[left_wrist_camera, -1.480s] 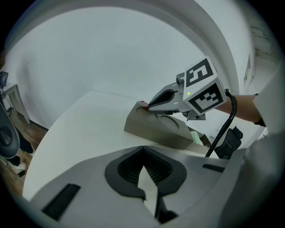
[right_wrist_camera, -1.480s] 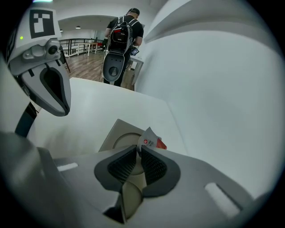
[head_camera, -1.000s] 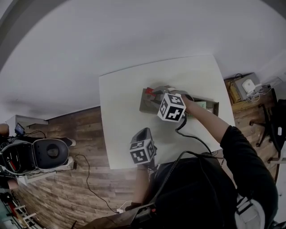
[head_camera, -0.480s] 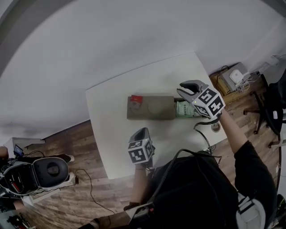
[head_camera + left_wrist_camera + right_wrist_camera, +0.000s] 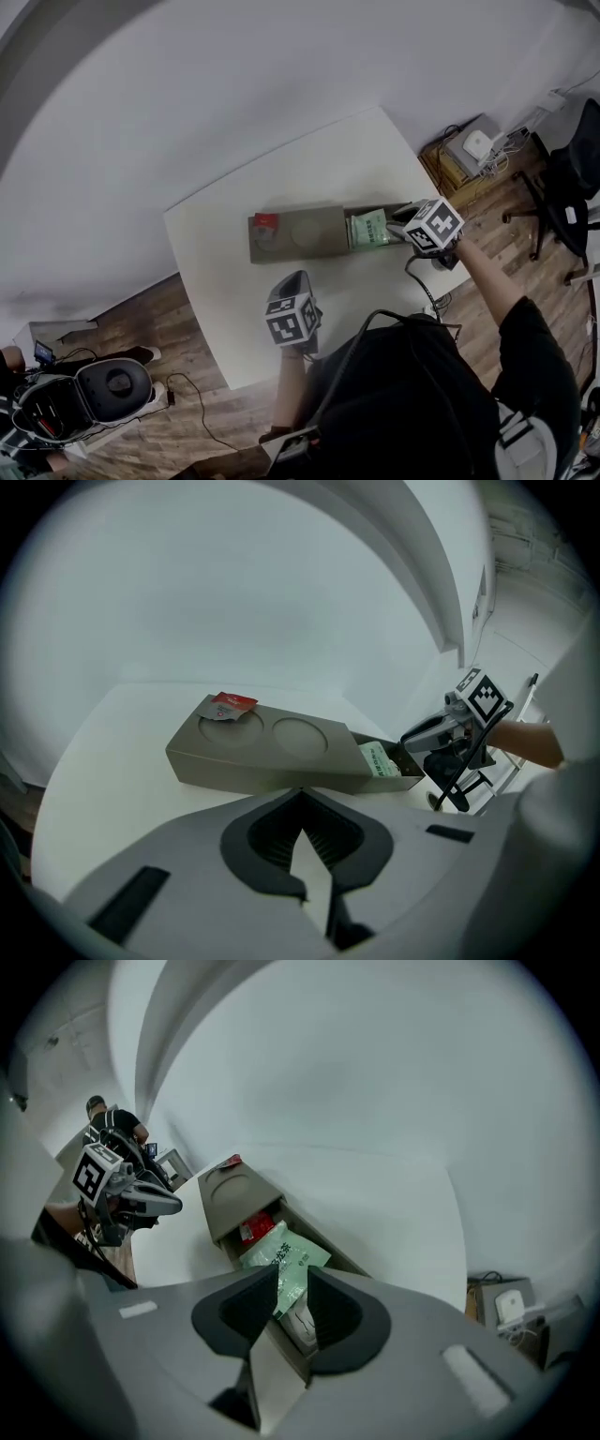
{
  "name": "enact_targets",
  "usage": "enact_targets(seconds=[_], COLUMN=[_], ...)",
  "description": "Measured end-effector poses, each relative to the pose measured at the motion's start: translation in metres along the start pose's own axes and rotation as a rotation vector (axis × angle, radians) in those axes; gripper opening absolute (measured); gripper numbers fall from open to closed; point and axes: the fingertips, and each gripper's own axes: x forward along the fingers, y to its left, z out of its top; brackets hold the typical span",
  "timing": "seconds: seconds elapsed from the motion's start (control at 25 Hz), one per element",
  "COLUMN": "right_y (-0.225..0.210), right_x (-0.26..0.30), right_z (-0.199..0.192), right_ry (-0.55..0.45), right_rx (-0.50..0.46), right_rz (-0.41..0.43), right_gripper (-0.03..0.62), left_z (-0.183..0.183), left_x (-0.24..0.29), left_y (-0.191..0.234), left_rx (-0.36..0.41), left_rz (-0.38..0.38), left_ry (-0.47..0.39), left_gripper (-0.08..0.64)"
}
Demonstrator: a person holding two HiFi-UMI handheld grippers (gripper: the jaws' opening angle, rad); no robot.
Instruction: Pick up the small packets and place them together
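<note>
**Head view, looking steeply down.** A white table (image 5: 309, 178) carries a long grey-brown box (image 5: 305, 234). The closed part of the box shows two round recesses. A red packet (image 5: 266, 222) lies on the recess at the box's left end. The right end of the box is an open compartment, and a green packet (image 5: 370, 228) lies in it. The right gripper (image 5: 398, 225) points down at this compartment from its right side. The left gripper (image 5: 294, 278) hangs over the near part of the table, in front of the closed part of the box and apart from it.

**Right gripper view.** The jaws have just been closing and now stand a modest gap apart over the open compartment. The near corner of the green packet shows in the gap between them, and the rest of the packet lies flat in the compartment. The pads are not seen pressing on it (the packet looks as if it rests in the box rather than in a grip). A second red packet (image 5: 253, 1230) lies deeper in the same compartment, partly under the green packet's far edge. Something pale lies below the green packet, too hidden to identify.

**Left gripper view.** The jaw tips meet, with nothing between them. Only the white table shows through the wedge-shaped space behind the tips. Beyond the jaws, the box lies across the view.
</note>
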Motion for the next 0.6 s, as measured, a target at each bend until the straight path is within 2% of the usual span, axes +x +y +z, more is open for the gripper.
enact_targets(seconds=[0.28,0.4,0.6], right_y=[-0.019,-0.023,-0.031], right_x=[0.029,0.04,0.054], right_z=[-0.001,-0.001,0.002], right_ry=[0.116,0.17,0.209], right_rx=[0.09,0.116,0.168], right_rz=[0.028,0.04,0.049], right_gripper=[0.098,0.12,0.121], left_z=[0.008,0.014,0.021], left_x=[0.013,0.015,0.021], left_y=[0.008,0.017,0.024], left_rx=[-0.011,0.006,0.006], left_rz=[0.003,0.016,0.014], left_ry=[0.011,0.012,0.01], left_gripper=[-0.003,-0.003,-0.003])
